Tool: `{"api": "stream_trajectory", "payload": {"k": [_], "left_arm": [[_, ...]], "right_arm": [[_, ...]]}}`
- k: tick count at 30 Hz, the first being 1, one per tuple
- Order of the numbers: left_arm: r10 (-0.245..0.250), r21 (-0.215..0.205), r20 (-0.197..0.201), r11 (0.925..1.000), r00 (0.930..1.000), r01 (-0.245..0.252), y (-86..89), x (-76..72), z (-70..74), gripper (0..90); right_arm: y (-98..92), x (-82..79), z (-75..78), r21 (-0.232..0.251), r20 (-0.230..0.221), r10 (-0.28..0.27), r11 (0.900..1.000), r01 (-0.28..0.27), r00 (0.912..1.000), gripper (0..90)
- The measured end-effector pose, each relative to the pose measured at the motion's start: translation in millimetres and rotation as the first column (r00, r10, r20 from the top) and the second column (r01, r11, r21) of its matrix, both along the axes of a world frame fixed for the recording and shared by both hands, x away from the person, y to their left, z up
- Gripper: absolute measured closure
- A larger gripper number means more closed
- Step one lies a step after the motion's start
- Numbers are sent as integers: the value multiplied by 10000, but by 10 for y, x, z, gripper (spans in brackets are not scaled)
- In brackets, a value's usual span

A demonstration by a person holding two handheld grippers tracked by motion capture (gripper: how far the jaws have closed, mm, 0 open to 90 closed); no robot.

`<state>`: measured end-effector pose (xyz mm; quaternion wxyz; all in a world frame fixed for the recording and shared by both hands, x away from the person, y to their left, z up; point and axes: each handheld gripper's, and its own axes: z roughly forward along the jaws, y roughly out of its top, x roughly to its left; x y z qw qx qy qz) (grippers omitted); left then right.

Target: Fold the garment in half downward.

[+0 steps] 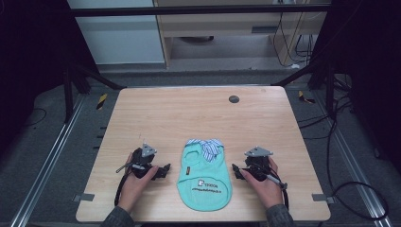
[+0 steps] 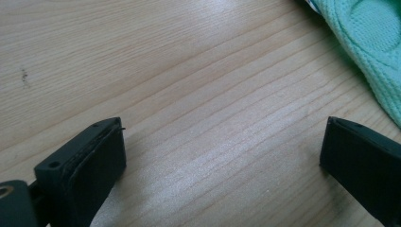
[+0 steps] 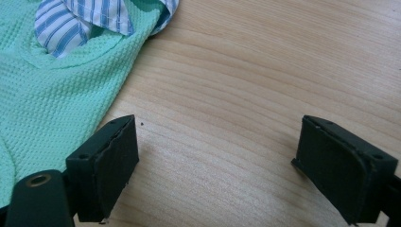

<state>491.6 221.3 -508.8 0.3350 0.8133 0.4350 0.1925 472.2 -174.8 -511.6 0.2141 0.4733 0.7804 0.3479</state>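
Note:
A small mint-green knit garment (image 1: 204, 172) with a blue-and-white striped collar (image 1: 208, 147) lies flat near the table's front edge, collar away from me. My left gripper (image 1: 165, 171) rests on the wood just left of it, jaws wide apart with bare table between them; the garment's edge (image 2: 373, 52) sits at the upper right of the left gripper view. My right gripper (image 1: 235, 171) rests on the wood just right of the garment, also open and holding nothing. In the right gripper view the green fabric (image 3: 52, 104) and striped collar (image 3: 85, 21) lie at the upper left.
The wooden table (image 1: 198, 113) has bare wood beyond the garment. A small dark round disc (image 1: 233, 99) sits near the far edge. Black frame bars and cables surround the table on the floor.

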Motion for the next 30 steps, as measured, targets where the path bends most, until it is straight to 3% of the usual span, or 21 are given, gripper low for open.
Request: {"api": "stream_trajectory", "payload": {"k": [17, 19, 21, 22, 26, 27, 28, 30], "left_arm": [[-92, -40, 107, 9999, 9999, 92, -26, -24, 2, 35], [-104, -59, 121, 9999, 9999, 105, -30, -38, 10, 50], [-190, -111, 165, 9998, 9997, 192, -46, -54, 27, 143], [-342, -295, 187, 9990, 9992, 347, -73, -53, 66, 143], [-570, -326, 333, 9978, 9978, 581, -106, -9, 161, 190], [-645, -252, 364, 9975, 9973, 655, -120, 27, 193, 190], [-831, -101, 308, 9965, 9961, 834, -144, 110, 245, 210], [-991, -275, 294, 9946, 9946, 999, -156, 177, 281, 220]], "right_arm": [[20, 1, -1, -32, -2, -244, 9997, 244, 9997, 129], [24, 2, 2, 16, 8, -235, 9997, 235, 9997, 154], [29, -12, 8, 73, 96, -57, 10000, 56, 9999, 233], [33, -22, 18, 37, 106, 45, 10000, -45, 9999, 271], [68, 12, 70, -200, 248, 457, 9988, -452, 9986, 385], [68, 12, 70, -200, 248, 457, 9988, -452, 9986, 385], [95, 67, 118, -561, 305, 660, 9964, -642, 9974, 424], [101, 93, 138, -668, 303, 710, 9954, -689, 9970, 434]]}}
